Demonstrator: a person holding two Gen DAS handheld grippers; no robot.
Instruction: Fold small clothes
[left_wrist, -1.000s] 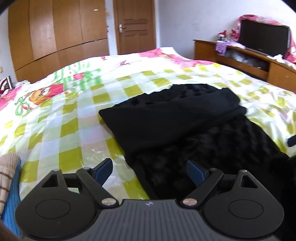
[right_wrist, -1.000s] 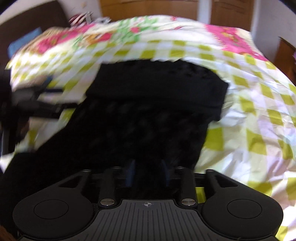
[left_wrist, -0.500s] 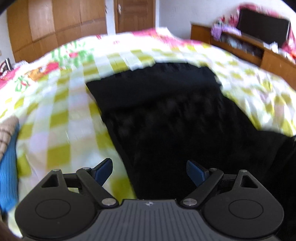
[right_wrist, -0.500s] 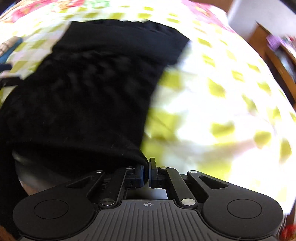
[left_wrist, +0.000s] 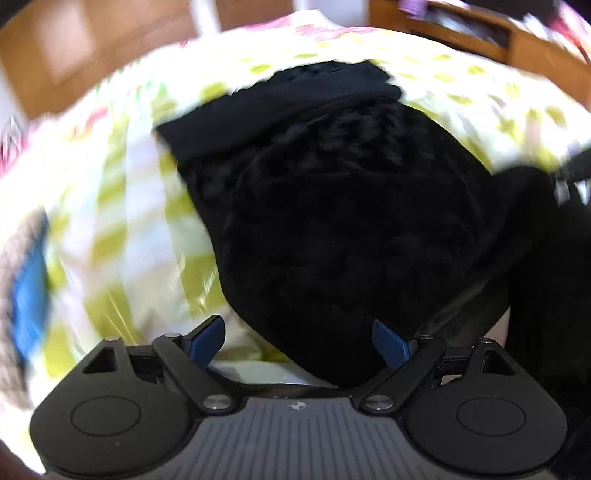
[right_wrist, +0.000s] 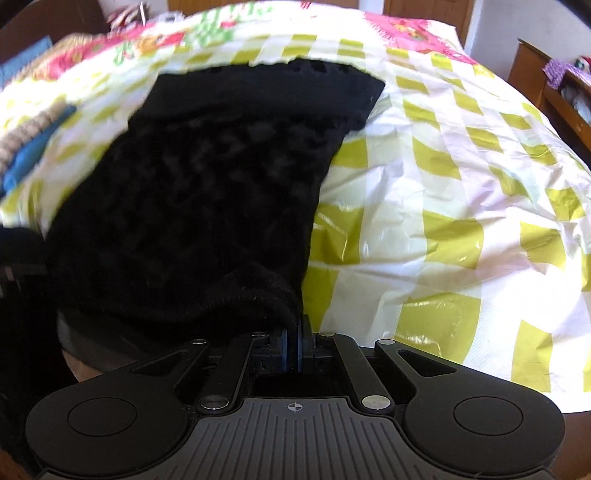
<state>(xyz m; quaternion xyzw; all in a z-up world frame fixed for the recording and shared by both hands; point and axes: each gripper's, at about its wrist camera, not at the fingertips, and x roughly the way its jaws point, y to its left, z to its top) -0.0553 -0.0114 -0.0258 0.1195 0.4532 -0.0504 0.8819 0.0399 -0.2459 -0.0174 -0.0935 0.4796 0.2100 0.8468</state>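
On the checked bed cover (right_wrist: 443, 192) the black fuzzy garment (right_wrist: 207, 192) lies with only its far end folded over, the left gripper (left_wrist: 299, 341) gaping wide at its near hem, the right gripper (right_wrist: 295, 345) pinched shut on the near corner, while blur hides the weave and the hem's underside.

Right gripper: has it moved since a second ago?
Yes. The right gripper went from mid black garment to its near right corner beside the checked sheet, and shut on it.
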